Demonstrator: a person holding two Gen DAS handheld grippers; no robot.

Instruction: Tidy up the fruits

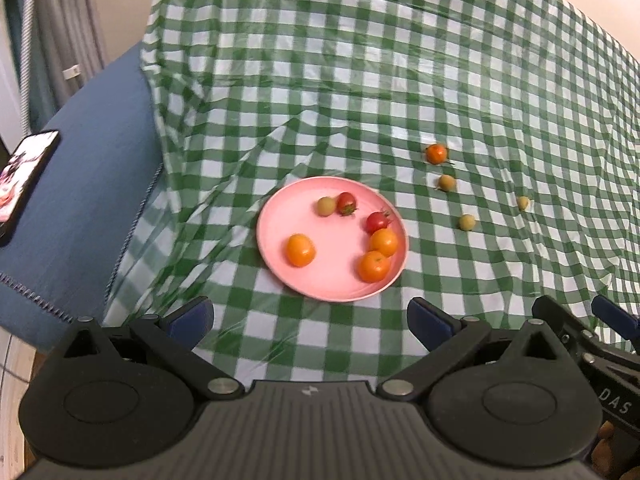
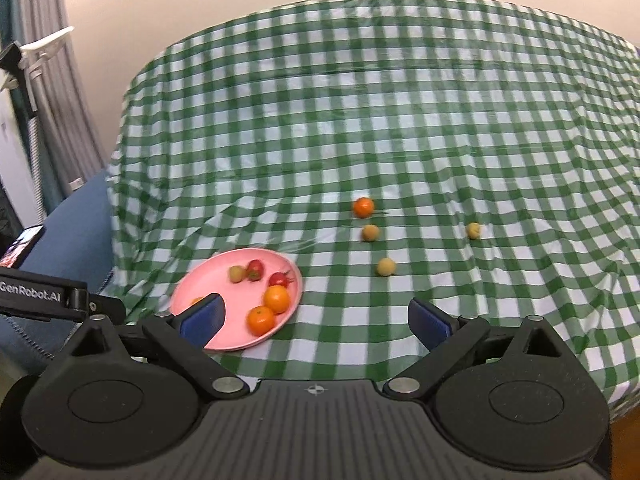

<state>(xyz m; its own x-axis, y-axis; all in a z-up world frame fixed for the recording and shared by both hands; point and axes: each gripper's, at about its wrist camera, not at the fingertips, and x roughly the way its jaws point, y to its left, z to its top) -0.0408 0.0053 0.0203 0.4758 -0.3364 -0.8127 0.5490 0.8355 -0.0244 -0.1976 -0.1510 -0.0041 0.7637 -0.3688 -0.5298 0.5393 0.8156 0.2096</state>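
Left claw (image 1: 310,320) spread, empty, poised short of the plate (image 1: 280,220), which holds six fruits; four loose fruits lie at two o'clock, nearest one (image 1: 467,222) apart from the rim. Phone (image 1: 24,176) rests at nine o'clock on blue upholstery.

Right claw (image 2: 316,318) likewise spread, empty, plate (image 2: 208,276) at ten o'clock, orange fruit (image 2: 363,207) at twelve. Wrinkled cloth (image 2: 400,120) meets a plain wall.

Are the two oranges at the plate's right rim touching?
Cannot tell. In the left wrist view the upper orange and lower orange overlap with no gap showing; the right wrist view shows the same pair meeting on the plate, too blurred to confirm contact.
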